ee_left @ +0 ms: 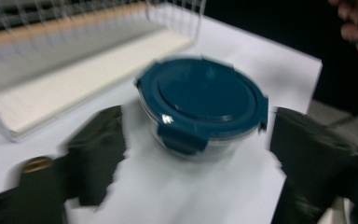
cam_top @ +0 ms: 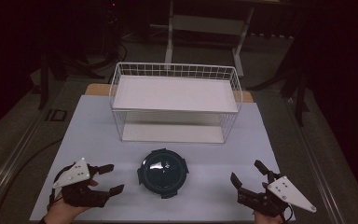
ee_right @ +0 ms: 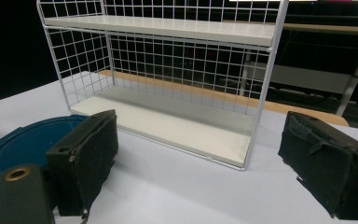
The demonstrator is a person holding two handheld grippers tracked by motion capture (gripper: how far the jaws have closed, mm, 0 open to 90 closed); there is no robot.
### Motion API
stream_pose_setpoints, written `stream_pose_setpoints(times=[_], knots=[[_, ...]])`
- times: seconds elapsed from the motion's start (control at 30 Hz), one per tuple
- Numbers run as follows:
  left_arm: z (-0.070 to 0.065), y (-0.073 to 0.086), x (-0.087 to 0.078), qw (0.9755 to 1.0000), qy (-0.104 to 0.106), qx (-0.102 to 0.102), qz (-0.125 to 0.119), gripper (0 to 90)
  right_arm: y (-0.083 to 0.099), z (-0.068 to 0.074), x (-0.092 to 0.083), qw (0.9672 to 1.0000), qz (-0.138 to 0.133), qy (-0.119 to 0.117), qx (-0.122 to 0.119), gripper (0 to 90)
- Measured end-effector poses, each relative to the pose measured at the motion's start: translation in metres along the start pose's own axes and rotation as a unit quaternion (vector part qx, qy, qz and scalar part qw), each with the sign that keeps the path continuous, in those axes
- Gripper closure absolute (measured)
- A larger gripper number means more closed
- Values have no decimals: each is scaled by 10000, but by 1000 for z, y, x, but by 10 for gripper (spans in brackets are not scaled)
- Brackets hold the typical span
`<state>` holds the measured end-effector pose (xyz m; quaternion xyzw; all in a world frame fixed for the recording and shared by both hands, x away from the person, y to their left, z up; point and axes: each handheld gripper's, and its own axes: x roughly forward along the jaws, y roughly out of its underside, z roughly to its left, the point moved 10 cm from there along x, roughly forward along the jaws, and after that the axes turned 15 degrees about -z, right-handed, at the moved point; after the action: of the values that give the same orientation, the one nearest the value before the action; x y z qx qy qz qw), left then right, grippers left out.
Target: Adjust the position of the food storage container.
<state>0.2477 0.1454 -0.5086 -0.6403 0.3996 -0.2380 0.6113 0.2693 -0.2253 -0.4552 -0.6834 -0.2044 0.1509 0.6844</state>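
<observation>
Now the approach — both grippers flank the container (cam_top: 162, 173).
It sits before the rack (cam_top: 175, 102); left gripper (cam_top: 109, 178) and right gripper (cam_top: 248, 171) gape empty — next, close in.

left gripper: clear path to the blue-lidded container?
Probably yes. The left gripper is open beside the blue-lidded container, jaws turned toward it, with bare table between them.

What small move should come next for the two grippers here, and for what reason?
Probably bring the left hand-held gripper inward toward the round container. Its jaws stand open and apart from the container, which sits on the table between both grippers; the right hand-held gripper is open too.
</observation>
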Motion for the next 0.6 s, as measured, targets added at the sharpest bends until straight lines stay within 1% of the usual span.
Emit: stream_pose_setpoints(times=[0.03, 0.07, 0.1, 0.13, 0.17, 0.2, 0.23, 0.3, 0.33, 0.37, 0.43, 0.53, 0.57, 0.6], knots=[[0, 4, 4, 9999, 64, -8, 107, 372, 0, 0, 0, 10000, -12, 3, -3, 114], [1, 7, 6, 9998, 82, 24, 180, 435, -1, 0, -1, 10000, -40, 28, -15, 114], [0, 11, 8, 9995, 149, 45, 280, 522, -2, 0, -1, 10000, -47, 31, -24, 114], [1, 14, 11, 9991, 150, 91, 391, 561, -2, 0, -1, 10000, -44, 24, -15, 113], [2, 19, 15, 9984, 174, 69, 542, 618, -1, 0, -1, 10000, -41, 22, -2, 114], [3, 23, 17, 9978, 191, 81, 634, 671, 0, 0, -1, 10000, -28, 11, -4, 114], [4, 28, 20, 9969, 141, 132, 764, 691, 0, 0, 0, 10000, -19, 2, -5, 114], [5, 37, 26, 9952, 175, 137, 951, 774, 1, 1, 0, 10000, 4, -14, 19, 114], [6, 42, 30, 9940, 165, 156, 1069, 805, 2, 1, 0, 10000, 12, -21, 27, 114], [6, 45, 32, 9934, 185, 137, 1127, 849, 2, 1, 0, 10000, 10, -24, 36, 114], [7, 50, 37, 9929, 168, 68, 1178, 893, 2, 1, 0, 10000, 17, -31, 43, 113], [8, 52, 42, 9919, 107, 124, 1263, 895, 3, 1, 0, 10000, 24, -23, 58, 114], [10, 51, 45, 9918, 75, 157, 1265, 895, 3, 1, 0, 10000, 25, -26, 60, 114], [10, 50, 46, 9923, 78, 121, 1229, 895, 3, 1, 0, 10000, 27, -34, 60, 114]])
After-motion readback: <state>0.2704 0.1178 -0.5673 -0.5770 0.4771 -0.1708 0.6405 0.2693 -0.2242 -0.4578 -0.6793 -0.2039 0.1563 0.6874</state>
